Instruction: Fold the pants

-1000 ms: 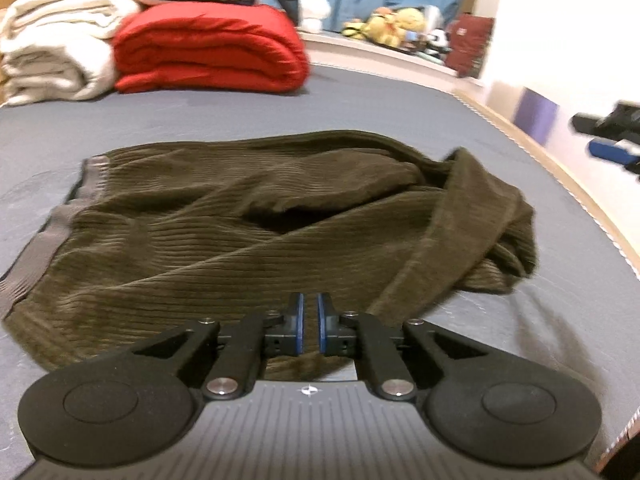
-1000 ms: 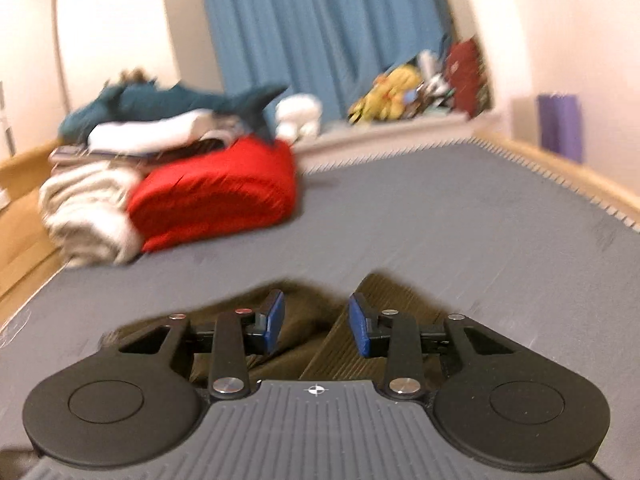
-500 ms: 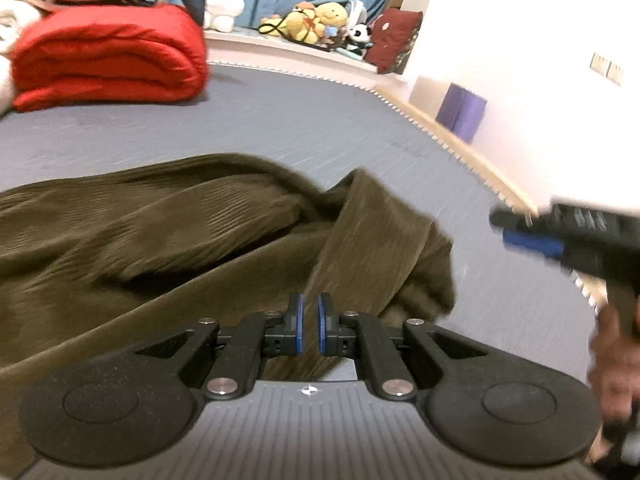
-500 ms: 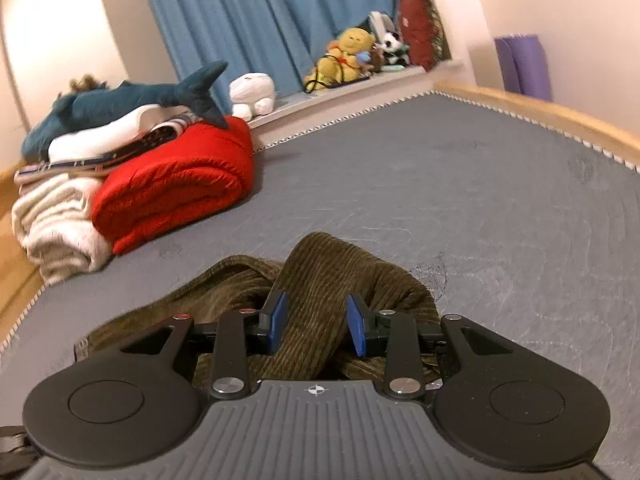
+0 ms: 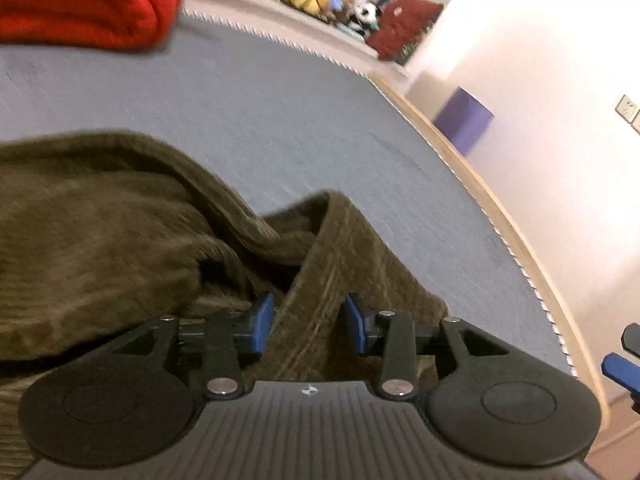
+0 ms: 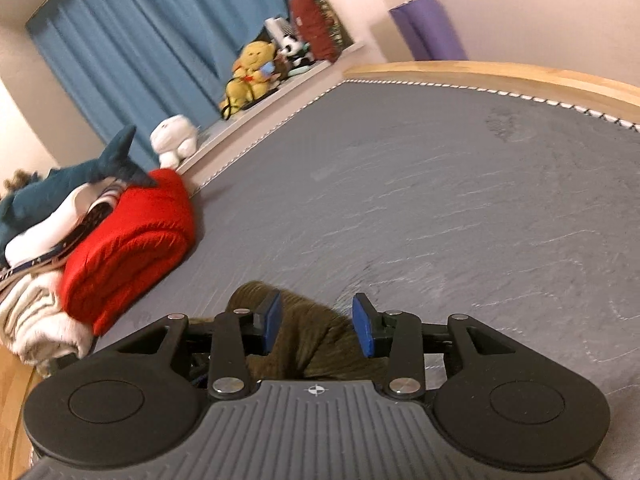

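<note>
The pants (image 5: 120, 240), of dark olive corduroy, lay in a loose heap on the grey mattress (image 5: 280, 120). In the left wrist view they filled the frame from 9 o'clock to 6 o'clock. One twisted leg or fold rose up toward 12 o'clock of the left gripper (image 5: 307, 325).

The fingers of the left gripper were released, with a wide gap between the blue pads (image 5: 262, 322). The raised ridge of cloth stood just in this gap, so I judge that the gripper was placed there to take this ridge. It had not closed on it.

The right gripper (image 6: 318, 326) was also released. A rounded end of the pants (image 6: 304, 332) sat between its pads (image 6: 272, 320), low at 6 o'clock of its view. Whether the pads touched the cloth I cannot tell. Probably both grippers were set on the bunched end because it must be pulled out flat before a fold is possible.

A red blanket (image 6: 132, 252) lay well apart, at 9 o'clock in the right view.
</note>
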The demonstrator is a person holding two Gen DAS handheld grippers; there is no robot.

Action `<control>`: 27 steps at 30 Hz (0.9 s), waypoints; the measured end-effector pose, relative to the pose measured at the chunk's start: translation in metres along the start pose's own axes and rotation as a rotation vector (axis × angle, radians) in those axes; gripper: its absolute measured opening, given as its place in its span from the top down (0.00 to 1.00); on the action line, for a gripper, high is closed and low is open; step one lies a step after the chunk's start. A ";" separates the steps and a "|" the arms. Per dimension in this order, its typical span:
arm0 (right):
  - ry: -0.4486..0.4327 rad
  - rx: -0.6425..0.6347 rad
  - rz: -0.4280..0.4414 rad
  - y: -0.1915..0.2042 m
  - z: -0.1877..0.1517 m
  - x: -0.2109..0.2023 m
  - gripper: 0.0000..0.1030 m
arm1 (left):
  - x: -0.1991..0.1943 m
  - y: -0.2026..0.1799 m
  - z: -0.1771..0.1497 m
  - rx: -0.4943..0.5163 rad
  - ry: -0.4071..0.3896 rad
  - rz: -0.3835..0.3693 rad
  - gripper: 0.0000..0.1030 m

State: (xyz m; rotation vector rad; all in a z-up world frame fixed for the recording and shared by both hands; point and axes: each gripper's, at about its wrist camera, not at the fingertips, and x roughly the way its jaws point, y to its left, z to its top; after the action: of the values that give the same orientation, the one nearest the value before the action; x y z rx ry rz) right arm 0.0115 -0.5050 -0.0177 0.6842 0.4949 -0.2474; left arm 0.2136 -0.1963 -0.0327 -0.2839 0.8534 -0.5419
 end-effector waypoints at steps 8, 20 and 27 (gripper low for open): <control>-0.021 0.050 -0.034 -0.024 0.014 -0.009 0.56 | -0.089 -0.034 -0.051 0.178 0.045 -0.267 0.91; 0.032 -0.114 0.041 0.007 -0.013 -0.016 0.54 | -0.162 0.012 -0.141 0.209 0.258 -0.194 0.80; 0.092 -0.368 0.122 0.071 -0.061 0.001 0.54 | -0.231 0.083 -0.079 0.181 -0.043 -0.098 0.71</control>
State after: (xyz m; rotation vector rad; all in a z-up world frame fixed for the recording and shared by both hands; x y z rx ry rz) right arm 0.0176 -0.4114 -0.0204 0.3649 0.5666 -0.0079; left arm 0.0565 -0.0006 0.0274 -0.1716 0.7463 -0.6983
